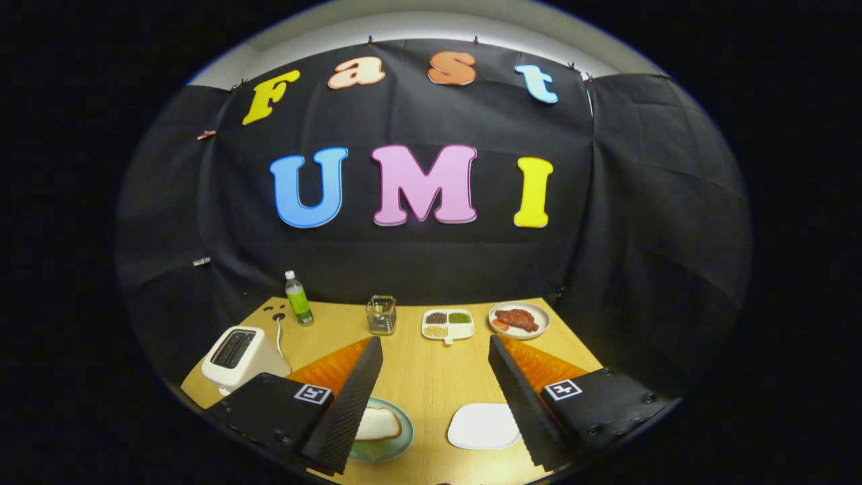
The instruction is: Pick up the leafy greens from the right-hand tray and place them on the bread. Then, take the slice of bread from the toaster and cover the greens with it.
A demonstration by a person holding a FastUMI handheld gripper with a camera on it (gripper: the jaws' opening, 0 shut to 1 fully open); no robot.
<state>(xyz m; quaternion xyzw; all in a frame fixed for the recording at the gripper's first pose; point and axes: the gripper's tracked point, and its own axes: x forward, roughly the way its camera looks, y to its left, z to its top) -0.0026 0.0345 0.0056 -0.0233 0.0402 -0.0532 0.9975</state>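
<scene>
The gripper [434, 404] hangs above the table [424, 377] with its fingers spread wide apart, gripping nothing and touching nothing; bare tabletop lies between them.

At the far left stands the toaster [237, 356], just beyond the left finger [353, 404], with its cord [278, 335] trailing back toward the wall. I cannot tell whether a slice sits in its slots. Behind it, near the wall, is a bottle [297, 299].

Just inside the left finger lies a plate [384, 441] with a slice of bread [377, 424] on it, the finger covering its left part. Nothing green shows on the bread.

Farther back, between the fingers, stands a glass jar [382, 315], and right of it a divided dish [448, 325] with dark, green and pale fillings in separate compartments.

Near the right finger [522, 404], just inside it, lies a white tray [483, 426] with a plain top. I cannot make out leafy greens on it.

At the back right sits a second plate [519, 319] holding reddish-brown food.
</scene>
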